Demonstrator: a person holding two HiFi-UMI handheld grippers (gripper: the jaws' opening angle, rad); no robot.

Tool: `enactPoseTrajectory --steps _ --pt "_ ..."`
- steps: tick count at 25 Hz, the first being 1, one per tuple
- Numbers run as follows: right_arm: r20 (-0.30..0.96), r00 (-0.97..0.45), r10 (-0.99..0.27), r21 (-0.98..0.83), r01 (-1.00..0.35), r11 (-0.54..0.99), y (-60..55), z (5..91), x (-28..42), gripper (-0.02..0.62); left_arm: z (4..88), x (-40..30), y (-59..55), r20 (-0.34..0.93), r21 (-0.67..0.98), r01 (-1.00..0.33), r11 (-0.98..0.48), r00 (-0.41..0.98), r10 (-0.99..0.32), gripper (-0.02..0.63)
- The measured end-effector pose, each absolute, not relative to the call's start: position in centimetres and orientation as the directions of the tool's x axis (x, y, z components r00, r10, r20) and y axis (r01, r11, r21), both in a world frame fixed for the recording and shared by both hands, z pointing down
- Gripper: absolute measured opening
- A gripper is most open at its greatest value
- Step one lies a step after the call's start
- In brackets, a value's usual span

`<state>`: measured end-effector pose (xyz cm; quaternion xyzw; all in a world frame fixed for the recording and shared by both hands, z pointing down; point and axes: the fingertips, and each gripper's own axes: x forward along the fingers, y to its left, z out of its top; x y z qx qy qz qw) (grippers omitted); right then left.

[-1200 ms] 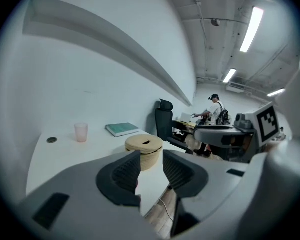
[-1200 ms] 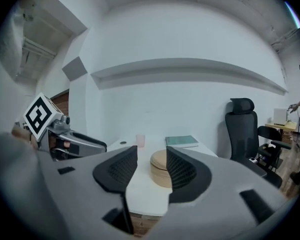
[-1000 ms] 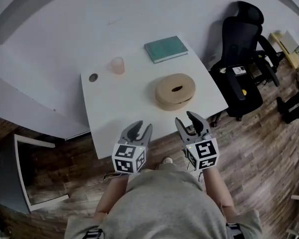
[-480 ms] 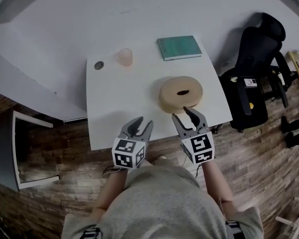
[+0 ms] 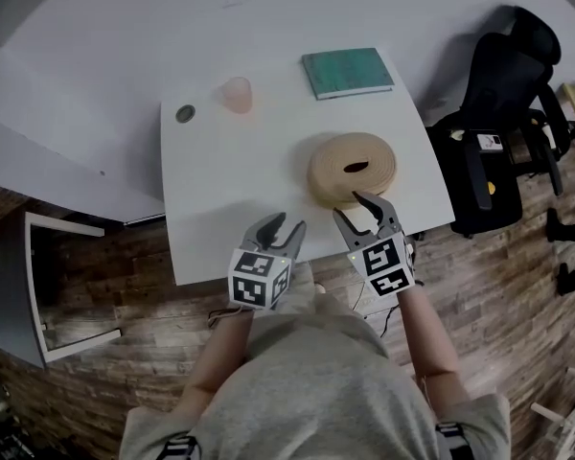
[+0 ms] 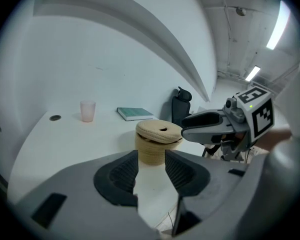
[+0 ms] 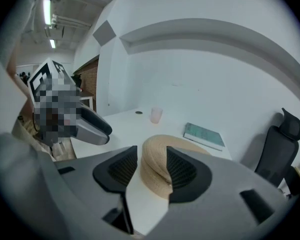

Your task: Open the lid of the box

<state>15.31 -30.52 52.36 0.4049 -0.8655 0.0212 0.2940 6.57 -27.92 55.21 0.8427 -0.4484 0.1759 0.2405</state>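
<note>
As both hands came down toward the white table (image 5: 220,199), the left gripper (image 5: 283,230) had just been opening its jaws, nothing between them. The right gripper (image 5: 359,217) was spread too, tips just beside the near rim of the woven box (image 5: 353,172), right of centre, its lid (image 5: 356,154) still on. A grasp looked close.

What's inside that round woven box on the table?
The lid sits on the box. Only a small dark slot in the lid shows; the contents are covered.
</note>
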Motion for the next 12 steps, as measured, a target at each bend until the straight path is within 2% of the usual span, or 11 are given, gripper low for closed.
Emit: enactPoseTrajectory --steps 12 --pt "0.702 -0.440 -0.560 0.336 -0.487 0.806 -32.8 56.3 14.8 0.179 60.2 9.1 -31.4 0.606 0.244 -0.771 -0.588 0.594 -0.529 0.218"
